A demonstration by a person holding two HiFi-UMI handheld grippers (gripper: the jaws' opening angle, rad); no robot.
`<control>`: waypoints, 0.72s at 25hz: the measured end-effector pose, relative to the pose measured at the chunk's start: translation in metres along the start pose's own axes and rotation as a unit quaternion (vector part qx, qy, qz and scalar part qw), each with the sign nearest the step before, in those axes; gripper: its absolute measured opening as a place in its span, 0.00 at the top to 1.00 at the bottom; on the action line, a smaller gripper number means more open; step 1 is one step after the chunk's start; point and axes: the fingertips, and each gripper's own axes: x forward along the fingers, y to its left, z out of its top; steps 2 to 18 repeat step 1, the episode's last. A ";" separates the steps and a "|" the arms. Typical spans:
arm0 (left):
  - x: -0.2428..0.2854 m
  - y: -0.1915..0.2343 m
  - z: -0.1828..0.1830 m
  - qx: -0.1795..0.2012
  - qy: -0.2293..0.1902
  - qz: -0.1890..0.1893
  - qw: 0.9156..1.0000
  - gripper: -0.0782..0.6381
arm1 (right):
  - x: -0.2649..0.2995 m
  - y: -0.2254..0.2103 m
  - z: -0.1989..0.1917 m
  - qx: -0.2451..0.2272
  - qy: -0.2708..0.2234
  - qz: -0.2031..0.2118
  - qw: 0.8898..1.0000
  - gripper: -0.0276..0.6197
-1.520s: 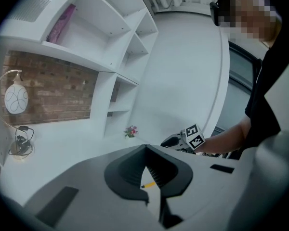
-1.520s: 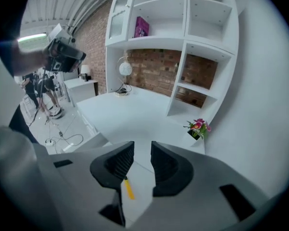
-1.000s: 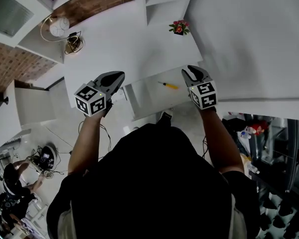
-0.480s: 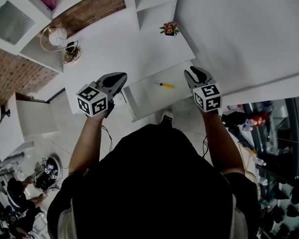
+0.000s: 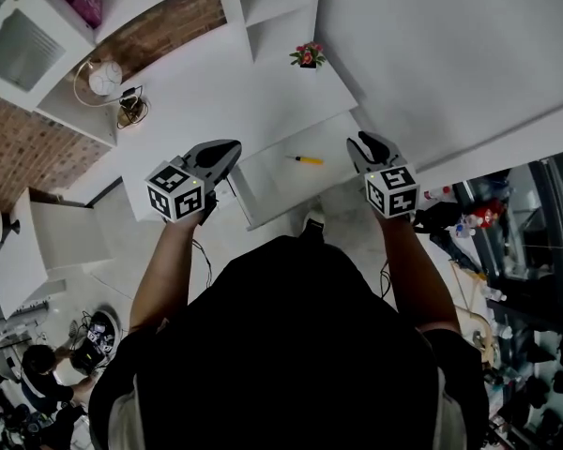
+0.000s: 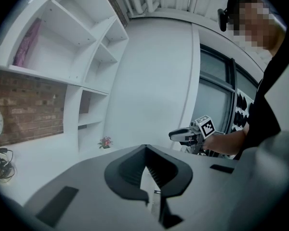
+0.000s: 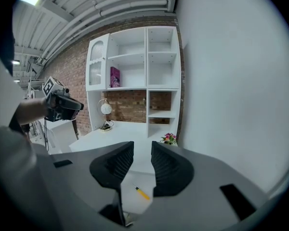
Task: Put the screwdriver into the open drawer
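- Looking down on the desk (image 5: 216, 92): spot the screwdriver (image 5: 303, 160) lying flat inside the open drawer (image 5: 272, 190), yellow handle toward the right, touching neither gripper.
- Over to the right gripper (image 7: 142, 147): hovering by the drawer's right end with jaws parted and nothing between them, just the screwdriver showing beyond the gap.
- Then the left gripper (image 6: 145, 148): pinched together at the tips, carrying nothing, held just left of the drawer.
- Judging by that, looks as good as done: tool in, both grippers free.
- To finish cleanly: keep both grippers up and clear of the drawer's rim, and avoid bumping the front panel, which could set a round handle rolling.
- If a tidier placing is wanted: come straight down with the right jaws spread across the handle rather than along it, close on the yellow part, lift only a little and set down well inside.
- Mind the flowers (image 5: 306, 55) at the desk's back edge, well apart from the drawer and unlikely to be in the way.
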 end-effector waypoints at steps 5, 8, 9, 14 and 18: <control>-0.001 -0.002 -0.001 0.000 0.000 -0.001 1.000 0.87 | -0.003 0.001 -0.001 0.001 0.000 -0.001 1.000 0.77; -0.001 -0.002 -0.001 0.000 0.000 -0.001 1.000 0.87 | -0.003 0.001 -0.001 0.001 0.000 -0.001 1.000 0.77; -0.001 -0.002 -0.001 0.000 0.000 -0.001 1.000 0.87 | -0.003 0.001 -0.001 0.001 0.000 -0.001 1.000 0.77; -0.001 -0.002 -0.001 0.000 0.000 -0.001 1.000 0.87 | -0.003 0.001 -0.001 0.001 0.000 -0.001 1.000 0.77; -0.001 -0.002 -0.001 0.000 0.000 -0.001 1.000 0.87 | -0.003 0.001 -0.001 0.001 0.000 -0.001 1.000 0.77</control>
